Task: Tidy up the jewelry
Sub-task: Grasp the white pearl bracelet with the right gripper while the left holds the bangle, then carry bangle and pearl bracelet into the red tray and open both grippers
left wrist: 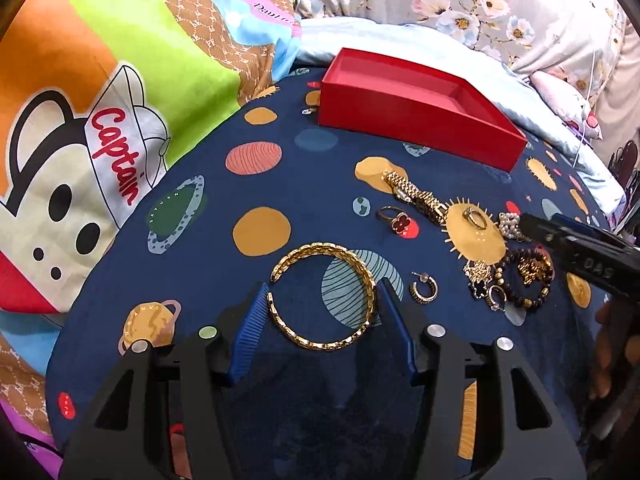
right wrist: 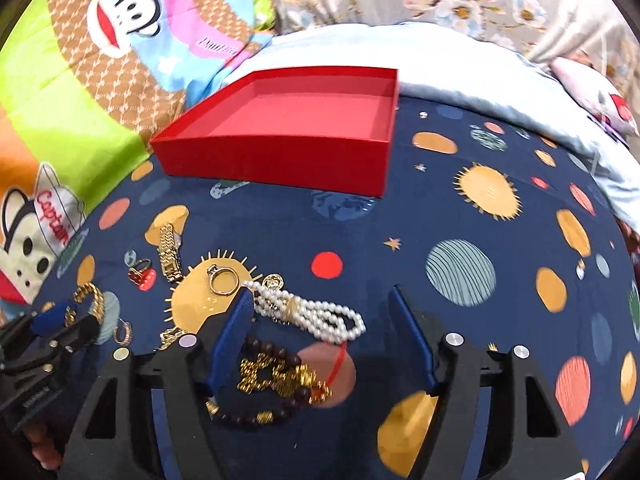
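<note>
A gold chain bangle [left wrist: 324, 300] lies flat on the navy planet-print cloth. My left gripper [left wrist: 325, 290] is closed on it, one blue pad on each side. A white pearl bracelet [right wrist: 312, 314] lies between the fingers of my right gripper [right wrist: 320, 300], which is open. Its left pad touches the pearls' end and its right pad stands apart from them. A dark bead bracelet [right wrist: 260, 384] with a gold chain lies just under that gripper. The red box [left wrist: 400, 120] [right wrist: 272, 160] stands open and empty at the back.
Loose on the cloth are a gold watch [left wrist: 416, 196], a red clover ring [left wrist: 396, 220], a gold ring [left wrist: 474, 216] and a hoop earring [left wrist: 424, 286]. A small stud [left wrist: 308, 110] lies beside the box. A cartoon quilt [left wrist: 100, 120] borders the left and floral pillows [left wrist: 460, 8] the back.
</note>
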{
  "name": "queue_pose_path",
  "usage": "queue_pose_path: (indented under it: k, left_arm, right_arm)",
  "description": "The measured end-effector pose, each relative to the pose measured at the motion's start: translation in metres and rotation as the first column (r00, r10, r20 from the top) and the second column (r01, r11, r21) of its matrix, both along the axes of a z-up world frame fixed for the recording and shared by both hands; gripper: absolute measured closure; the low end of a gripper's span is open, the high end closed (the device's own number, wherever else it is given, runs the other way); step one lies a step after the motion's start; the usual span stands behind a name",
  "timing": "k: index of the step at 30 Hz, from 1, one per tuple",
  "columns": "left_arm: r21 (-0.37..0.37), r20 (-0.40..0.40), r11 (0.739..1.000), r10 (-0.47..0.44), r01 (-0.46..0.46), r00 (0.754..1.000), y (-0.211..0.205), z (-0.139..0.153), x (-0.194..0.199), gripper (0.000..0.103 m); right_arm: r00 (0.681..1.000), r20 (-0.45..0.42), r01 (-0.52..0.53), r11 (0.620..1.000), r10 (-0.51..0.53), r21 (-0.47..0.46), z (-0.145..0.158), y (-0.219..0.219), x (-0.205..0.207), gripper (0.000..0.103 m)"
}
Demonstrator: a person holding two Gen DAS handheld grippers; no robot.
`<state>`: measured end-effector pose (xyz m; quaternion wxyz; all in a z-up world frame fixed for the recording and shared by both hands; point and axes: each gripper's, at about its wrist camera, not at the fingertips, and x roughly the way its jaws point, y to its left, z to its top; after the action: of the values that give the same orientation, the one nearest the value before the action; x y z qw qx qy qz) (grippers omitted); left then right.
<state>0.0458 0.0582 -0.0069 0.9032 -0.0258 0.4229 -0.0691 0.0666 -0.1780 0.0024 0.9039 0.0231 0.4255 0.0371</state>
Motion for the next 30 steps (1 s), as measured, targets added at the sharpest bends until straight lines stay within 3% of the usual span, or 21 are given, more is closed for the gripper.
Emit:
queue_pose_path:
  k: [5, 7, 8, 10, 13, 24, 30]
  left_arm:
    - [0.005, -0.001, 1.0, -0.008, 0.008, 1.0, -0.003, -0.001, -0.001, 0.049]
    - [0.011, -0.001, 1.0, -0.011, 0.011, 1.0, -0.004, -0.001, -0.001, 0.049]
    - [0.014, -0.002, 1.0, -0.013, 0.013, 1.0, -0.005, -0.001, 0.0, 0.049]
    - [0.017, -0.002, 1.0, -0.016, 0.016, 1.0, -0.006, -0.001, 0.0, 0.049]
    - [0.016, -0.002, 1.0, -0.016, 0.016, 1.0, -0.005, -0.002, 0.0, 0.049]
    - [-0.016, 0.004, 1.0, 0.008, -0.007, 1.0, 0.0, 0.002, -0.001, 0.049]
    - [-0.027, 0.074, 1.0, -0.013, 0.015, 0.997, -0.005, 0.038, 0.009, 0.049]
  right_arm:
    - [0.999, -0.031, -0.032, 0.999, 0.032, 0.006, -0.009, 0.003, 0.005, 0.05]
    - [0.999, -0.03, -0.028, 1.0, 0.029, 0.012, -0.01, 0.003, 0.004, 0.05]
    - [0.999, -0.03, -0.027, 1.0, 0.027, 0.014, -0.009, 0.003, 0.004, 0.054]
    - [0.999, -0.03, -0.027, 0.999, 0.028, 0.032, -0.009, 0.004, 0.002, 0.079]
    - [1.0, -0.03, -0.007, 1.0, 0.008, 0.025, -0.009, 0.004, 0.0, 0.088]
    - [0.999, 0.024, 0.027, 0.998, -0.028, 0.064, 0.014, -0.004, -0.018, 0.088]
    - [0.995, 0.09, 0.037, 0.997, -0.043, 0.066, 0.048, -0.016, -0.01, 0.088]
